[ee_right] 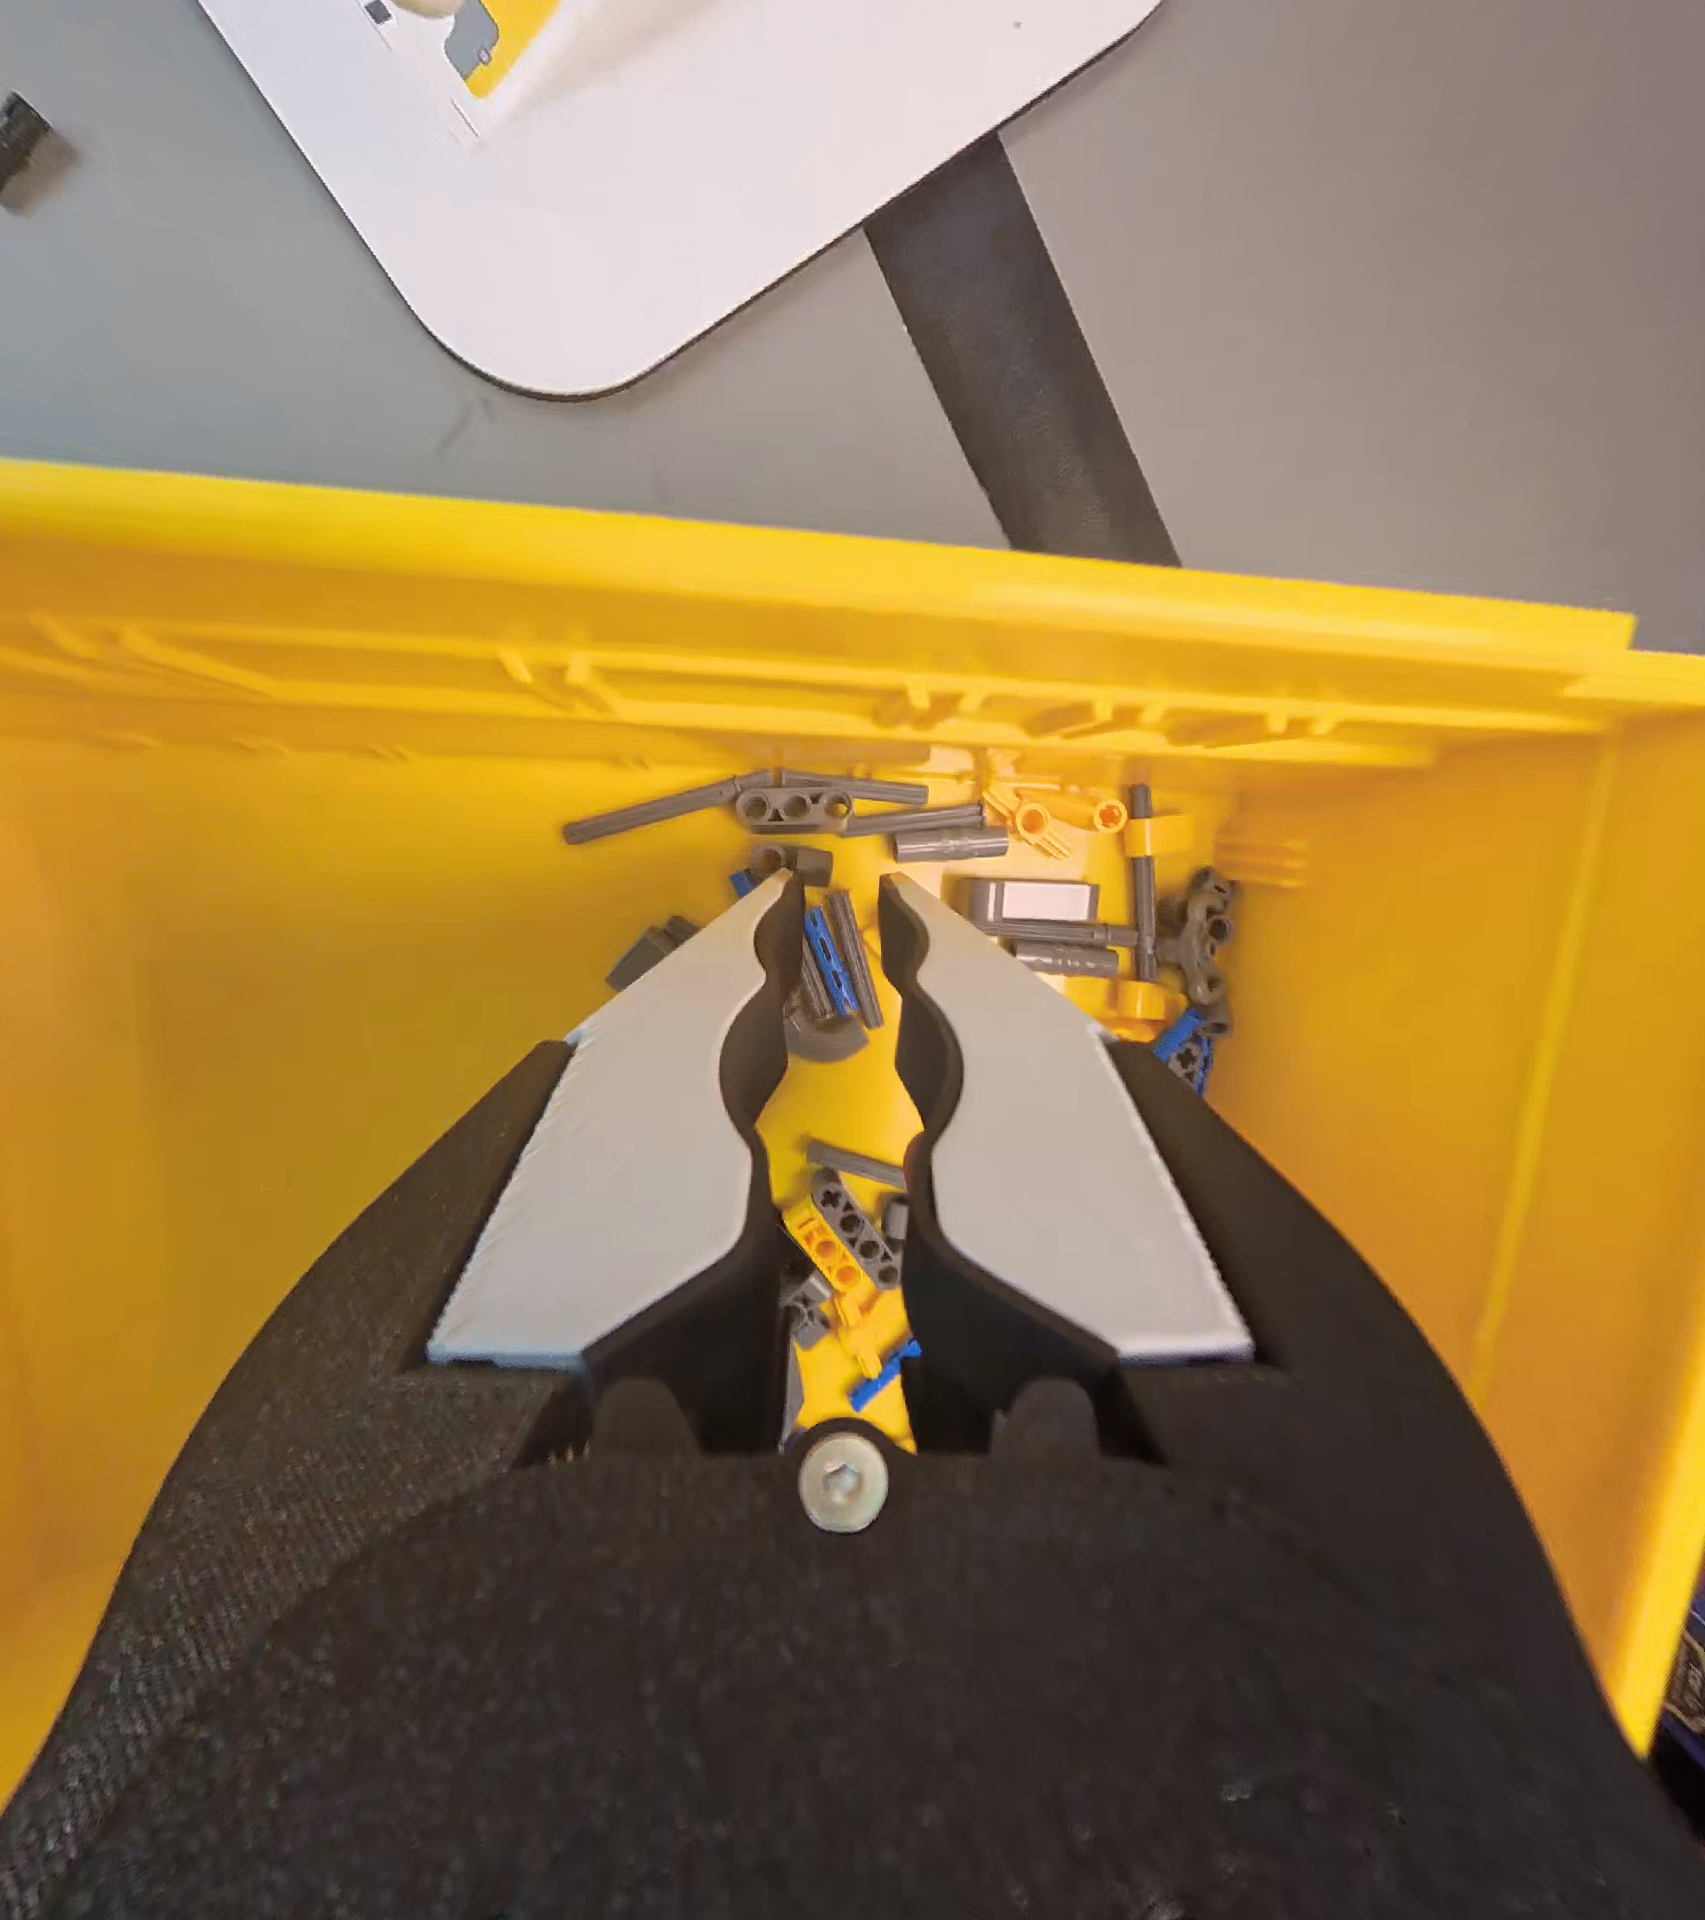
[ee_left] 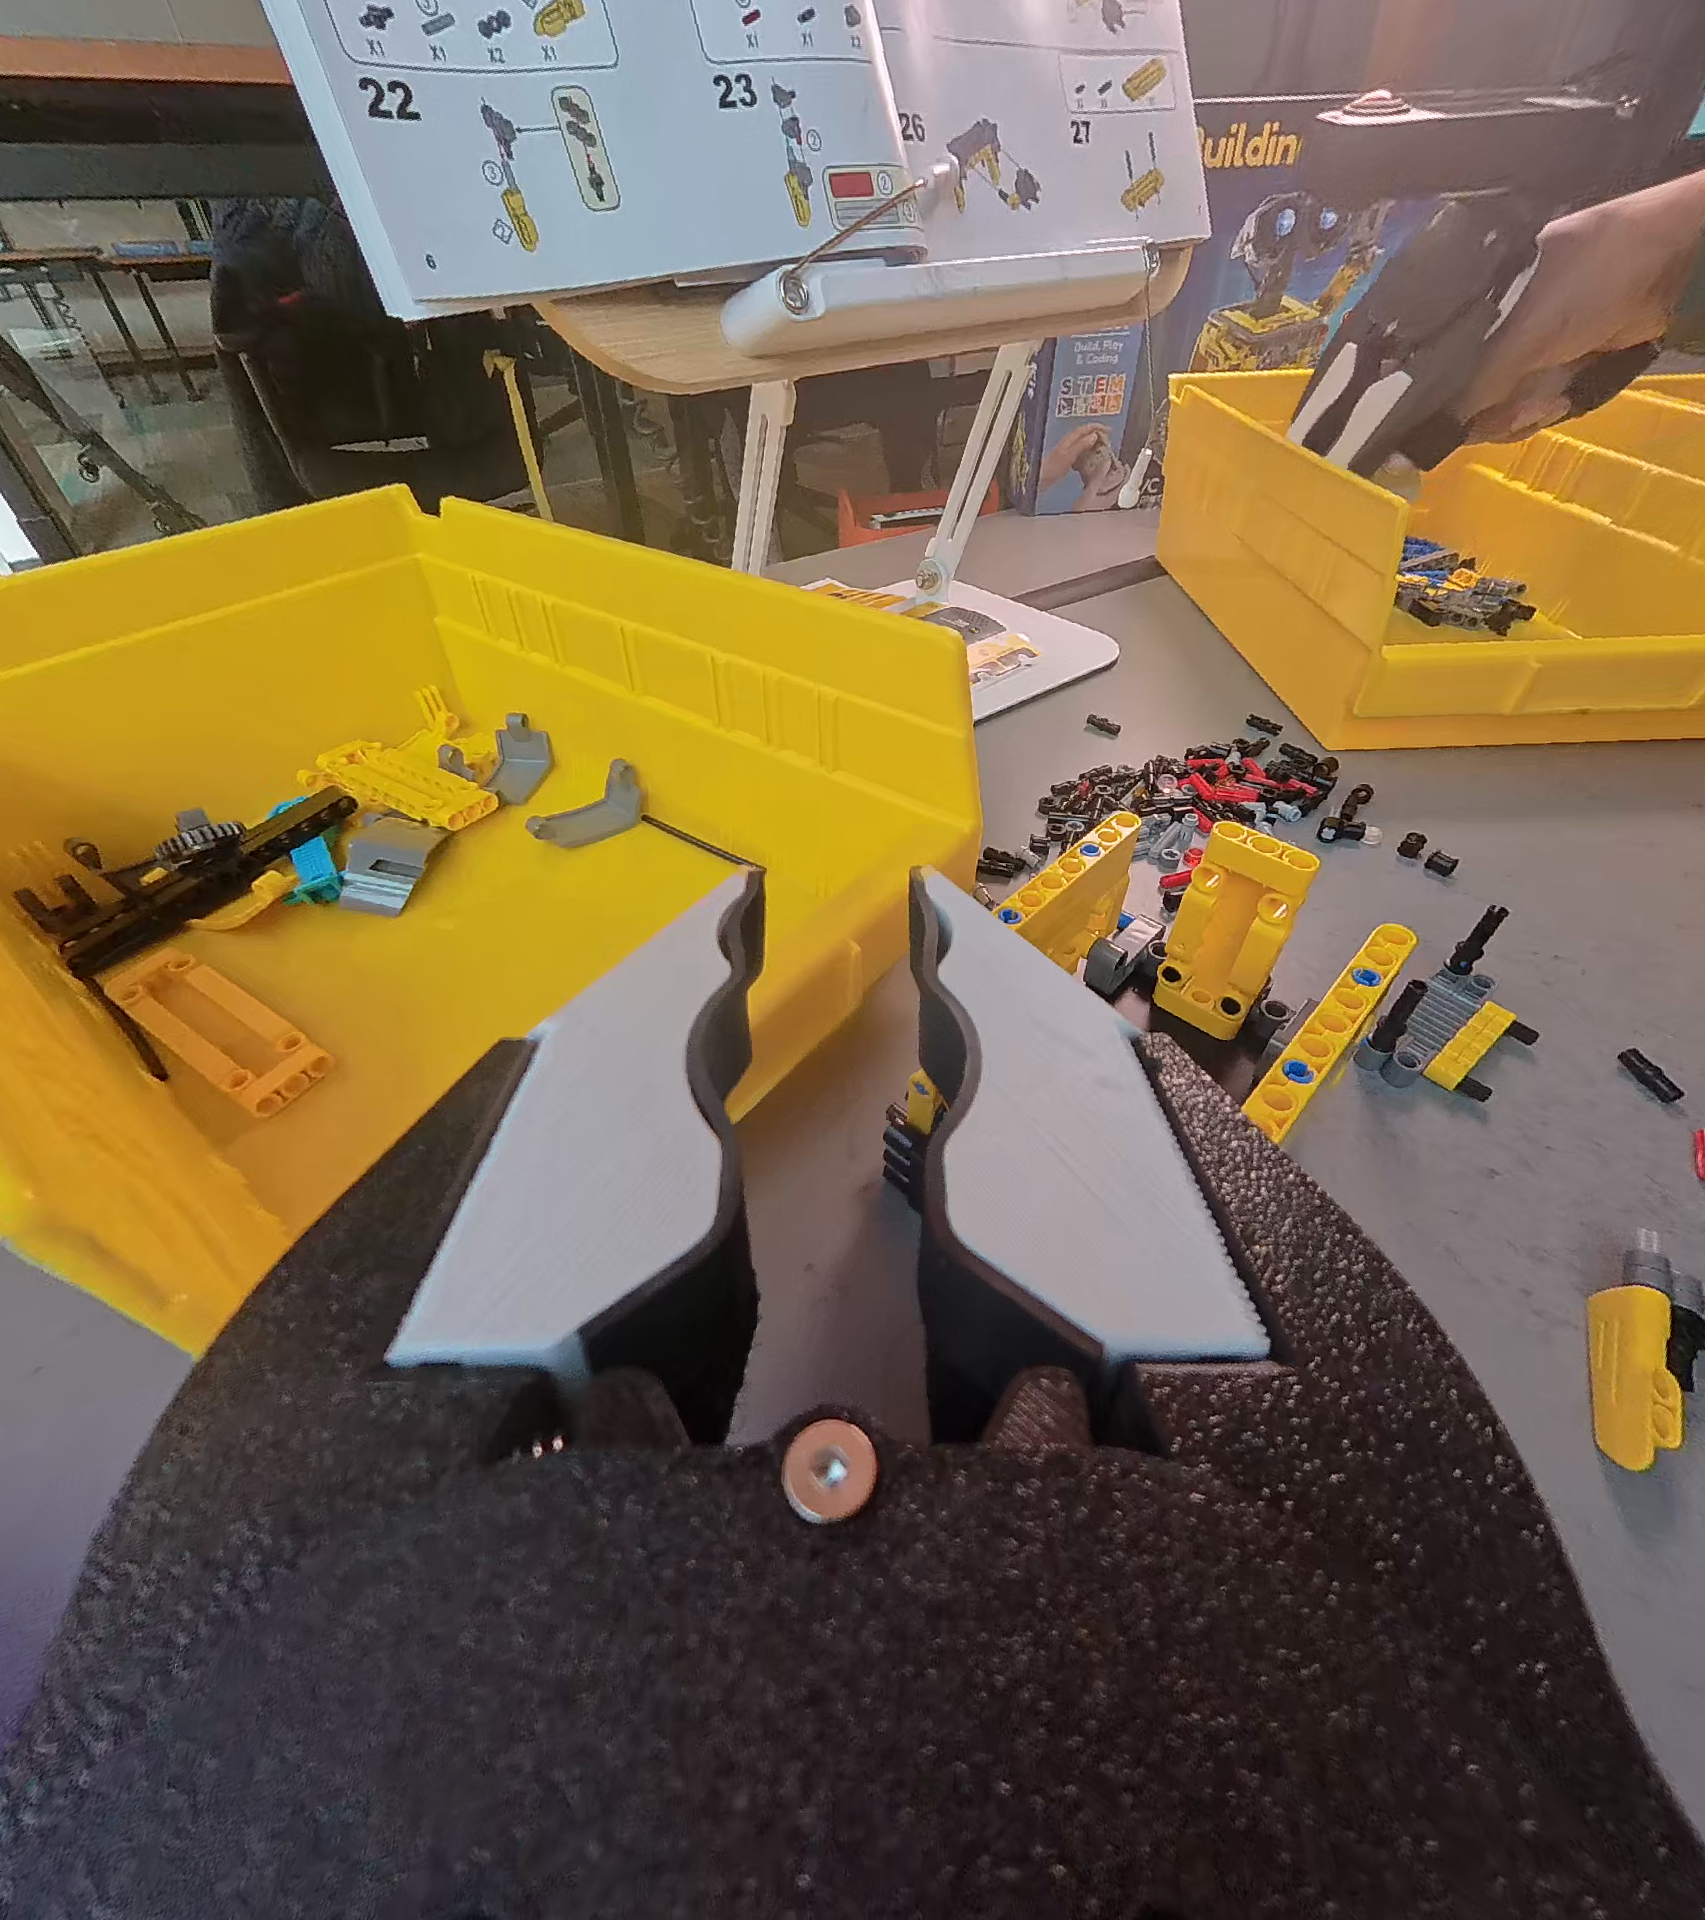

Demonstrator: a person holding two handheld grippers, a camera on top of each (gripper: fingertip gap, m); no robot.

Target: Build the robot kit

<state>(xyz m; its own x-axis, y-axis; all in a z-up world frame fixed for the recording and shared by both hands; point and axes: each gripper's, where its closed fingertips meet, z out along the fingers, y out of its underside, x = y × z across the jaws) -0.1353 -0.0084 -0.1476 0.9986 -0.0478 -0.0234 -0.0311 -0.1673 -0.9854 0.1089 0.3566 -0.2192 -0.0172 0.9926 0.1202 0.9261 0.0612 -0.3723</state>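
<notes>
Two claws: both have their jaws apart and hold nothing.
Right claw (ee_right: pixel 835 881): it reaches down into the right bin (ee_right: pixel 1450 1039), tips parted a little over a heap of small parts (ee_right: pixel 983 904) bunched at the far wall. A blue pin (ee_right: pixel 827 951) and grey pins lie in the gap between the fingers, but whether the tips touch any piece cannot be told. In the left wrist view a hand holds this claw (ee_left: pixel 1347 416) over that bin's rim.
Left claw (ee_left: pixel 835 883): it hovers low over the worktop (ee_left: pixel 1450 1195), beside the near corner of the left bin (ee_left: pixel 619 665), clear of everything, jaws moderately open.
Left bin: it holds larger pieces, among them a black axle assembly (ee_left: pixel 193 862), yellow beams (ee_left: pixel 401 779) and grey brackets (ee_left: pixel 583 810), apparently sorted by kind.
Worktop spread: half-built yellow assemblies (ee_left: pixel 1232 925) and a scatter of black and red pins (ee_left: pixel 1212 790) lie just right of the left claw, probably laid out within easy reach.
Booklet (ee_left: pixel 619 135): it is propped on a stand (ee_left: pixel 931 301) behind the bins, tilted so the pages face the person.
Hidden: a small yellow and black part (ee_left: pixel 915 1117) is mostly covered by the left claw's right finger. The right claw's body covers the bin's near floor, and the bin walls blur at the edges.
</notes>
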